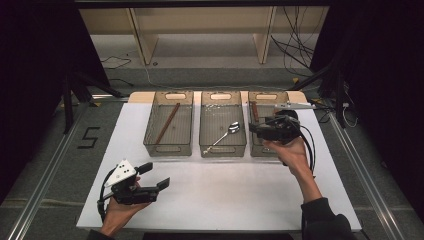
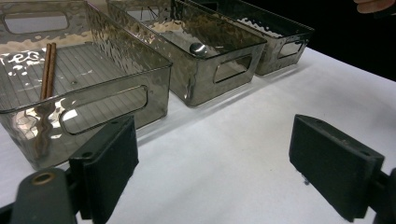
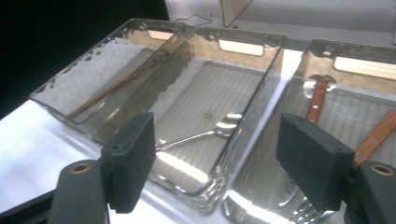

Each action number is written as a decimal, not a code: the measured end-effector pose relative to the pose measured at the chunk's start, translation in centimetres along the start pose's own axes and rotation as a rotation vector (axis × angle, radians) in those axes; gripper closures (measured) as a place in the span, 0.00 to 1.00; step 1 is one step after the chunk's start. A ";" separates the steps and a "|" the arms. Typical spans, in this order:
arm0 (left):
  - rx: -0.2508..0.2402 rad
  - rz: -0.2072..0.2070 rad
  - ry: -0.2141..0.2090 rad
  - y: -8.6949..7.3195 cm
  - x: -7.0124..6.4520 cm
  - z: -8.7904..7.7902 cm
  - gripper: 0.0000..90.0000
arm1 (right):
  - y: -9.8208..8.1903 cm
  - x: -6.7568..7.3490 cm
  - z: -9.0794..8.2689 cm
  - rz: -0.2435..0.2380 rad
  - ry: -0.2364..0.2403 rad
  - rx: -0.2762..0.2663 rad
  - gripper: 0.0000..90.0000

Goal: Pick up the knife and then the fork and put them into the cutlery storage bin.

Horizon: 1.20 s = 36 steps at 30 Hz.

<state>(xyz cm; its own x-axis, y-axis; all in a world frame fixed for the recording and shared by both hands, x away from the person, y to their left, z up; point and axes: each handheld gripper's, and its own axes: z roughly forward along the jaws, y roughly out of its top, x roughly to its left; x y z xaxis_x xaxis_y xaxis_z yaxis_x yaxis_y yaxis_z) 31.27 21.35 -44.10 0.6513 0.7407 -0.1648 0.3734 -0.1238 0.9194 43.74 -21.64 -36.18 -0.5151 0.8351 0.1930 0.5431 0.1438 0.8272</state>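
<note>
Three clear grey bins stand side by side at the back of the white table (image 1: 225,195). The left bin (image 1: 168,146) holds brown chopsticks (image 1: 168,123) (image 2: 47,70) (image 3: 107,91). A metal spoon (image 1: 225,134) (image 3: 205,133) lies in the middle bin (image 1: 222,150). The right bin (image 1: 256,151) holds wooden-handled cutlery (image 1: 254,111) (image 3: 317,100). My right gripper (image 1: 252,129) (image 3: 217,158) hovers over the right bin's front, open, with nothing between its jaws. My left gripper (image 1: 156,176) (image 2: 212,158) rests low near the table's front left, open and holding nothing, facing the bins.
A wooden shelf frame (image 1: 200,30) and loose cables (image 1: 295,45) stand beyond the table. Metal rails (image 1: 45,170) run along both sides on the floor. Bare white table stretches between the bins and the front edge.
</note>
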 end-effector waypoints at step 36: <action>0.015 -0.017 -0.016 0.1 0.0 0.3 0.17 | -7.8 3.3 -3.0 -0.074 0.132 -0.102 0.25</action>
<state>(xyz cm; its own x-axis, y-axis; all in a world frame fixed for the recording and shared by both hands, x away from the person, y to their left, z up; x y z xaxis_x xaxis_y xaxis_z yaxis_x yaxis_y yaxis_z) 31.49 21.17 -44.13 0.6553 0.7321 -0.1860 0.3943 -0.1216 0.9109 35.81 -21.60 -40.43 -0.6371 0.7466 0.1914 0.4340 0.1423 0.8896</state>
